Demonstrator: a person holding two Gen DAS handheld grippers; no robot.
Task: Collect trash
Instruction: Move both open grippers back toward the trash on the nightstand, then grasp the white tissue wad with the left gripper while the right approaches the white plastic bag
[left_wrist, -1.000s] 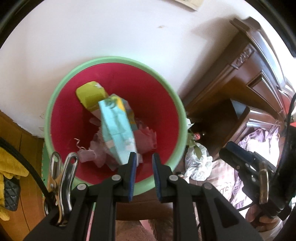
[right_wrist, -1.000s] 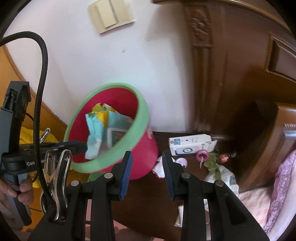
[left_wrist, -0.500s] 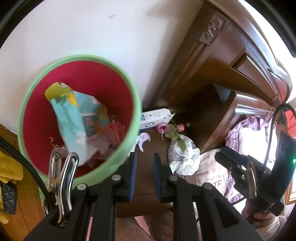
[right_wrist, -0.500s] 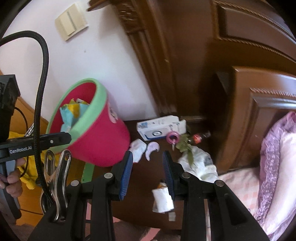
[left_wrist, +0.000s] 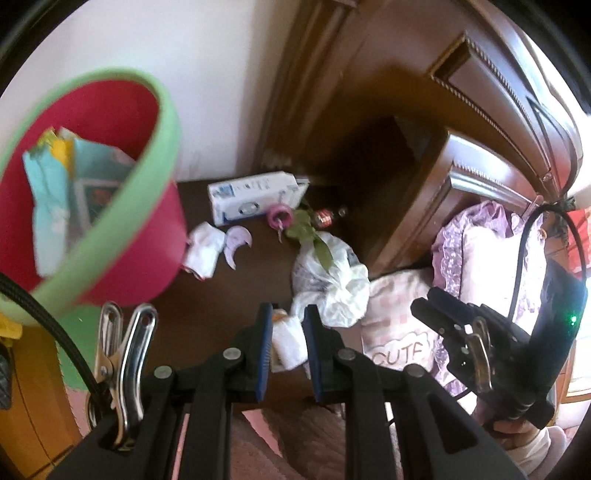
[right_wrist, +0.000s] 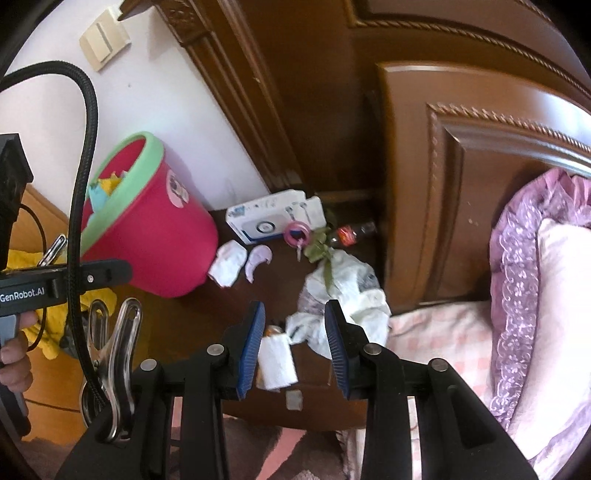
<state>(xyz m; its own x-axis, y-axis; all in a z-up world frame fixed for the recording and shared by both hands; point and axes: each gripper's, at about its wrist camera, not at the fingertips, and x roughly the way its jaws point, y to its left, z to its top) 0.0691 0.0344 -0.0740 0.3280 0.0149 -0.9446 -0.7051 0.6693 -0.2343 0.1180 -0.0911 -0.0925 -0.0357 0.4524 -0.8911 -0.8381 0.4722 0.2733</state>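
bin (right_wrist: 155, 236) left of box (right_wrist: 273, 218)

Dark wooden nightstand (right_wrist: 207, 306) carries red bin (right_wrist: 159, 236), white box (right_wrist: 266, 221), crumpled bag (right_wrist: 340, 291)

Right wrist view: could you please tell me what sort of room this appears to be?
Most likely a bedroom. A carved wooden headboard stands beside a lilac lace-trimmed pillow on pink checked bedding, and the litter lies on a dark bedside table next to a pink bin.
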